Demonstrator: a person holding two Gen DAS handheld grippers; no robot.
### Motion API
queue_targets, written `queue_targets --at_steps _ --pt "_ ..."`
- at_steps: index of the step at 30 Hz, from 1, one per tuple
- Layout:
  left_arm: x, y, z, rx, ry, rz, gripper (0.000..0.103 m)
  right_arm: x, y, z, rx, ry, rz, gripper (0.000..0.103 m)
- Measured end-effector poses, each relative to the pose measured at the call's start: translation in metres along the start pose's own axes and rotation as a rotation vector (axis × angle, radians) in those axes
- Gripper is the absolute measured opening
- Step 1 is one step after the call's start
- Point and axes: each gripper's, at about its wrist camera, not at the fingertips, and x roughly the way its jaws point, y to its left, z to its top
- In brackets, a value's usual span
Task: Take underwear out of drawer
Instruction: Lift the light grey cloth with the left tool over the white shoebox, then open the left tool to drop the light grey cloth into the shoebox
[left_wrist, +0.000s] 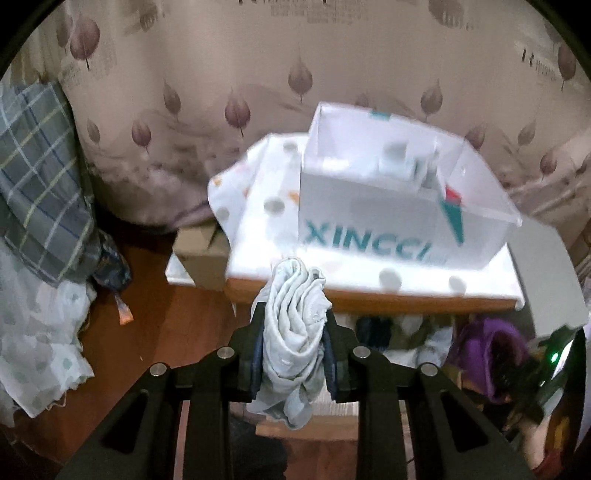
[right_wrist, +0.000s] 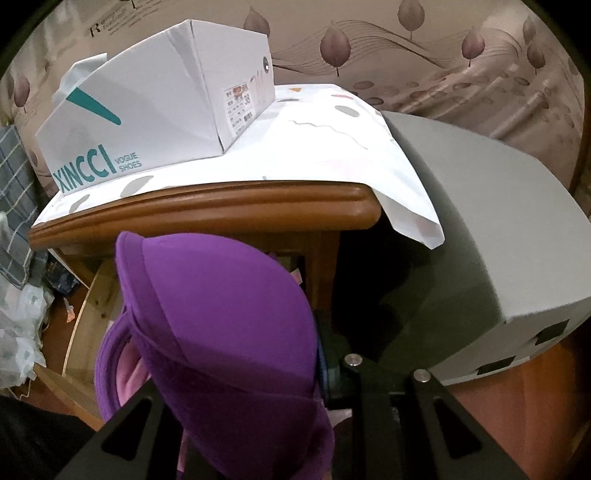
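your left gripper (left_wrist: 293, 328) is clamped on a bunched pale grey underwear (left_wrist: 293, 332), held in the air in front of the wooden cabinet (left_wrist: 369, 301) and above its open drawer (left_wrist: 406, 336). your right gripper (right_wrist: 317, 354) is closed on a purple bra (right_wrist: 221, 332), which covers the left finger from view, just below the cabinet's top edge. on the cabinet lies a dotted white cloth (right_wrist: 314, 147), and a white shoe box (right_wrist: 147, 110) stands on it.
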Motion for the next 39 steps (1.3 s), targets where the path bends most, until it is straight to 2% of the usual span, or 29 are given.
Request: queue_targets --at_steps 7,12,20,26,33,37,39 --pt "-0.039 -0.012 0.063 0.02 -0.12 0.011 0.023 0.001 -0.006 -0.001 0.021 0.002 -0.005 0.02" --pt "-0.039 -0.029 0.099 0.043 -0.154 0.01 0.023 0.002 -0.007 -0.002 0.017 0.008 -0.014 0.02" --pt "0.0 -0.062 0.144 0.07 -0.132 -0.034 0.023 0.006 -0.007 -0.003 0.019 0.033 0.01 0.02" --pt "0.051 -0.082 0.171 0.088 -0.094 -0.019 0.023 0.006 -0.008 -0.004 0.028 0.036 0.025 0.02" --pt "0.117 -0.076 0.165 0.038 0.043 -0.028 0.023 0.007 -0.014 -0.005 0.047 0.044 0.027 0.02" --pt "0.129 -0.072 0.158 0.043 0.047 0.008 0.024 0.01 -0.015 -0.004 0.05 0.052 0.022 0.02" --pt "0.132 -0.071 0.156 0.042 0.054 0.013 0.03 0.01 -0.013 -0.005 0.036 0.051 0.013 0.02"
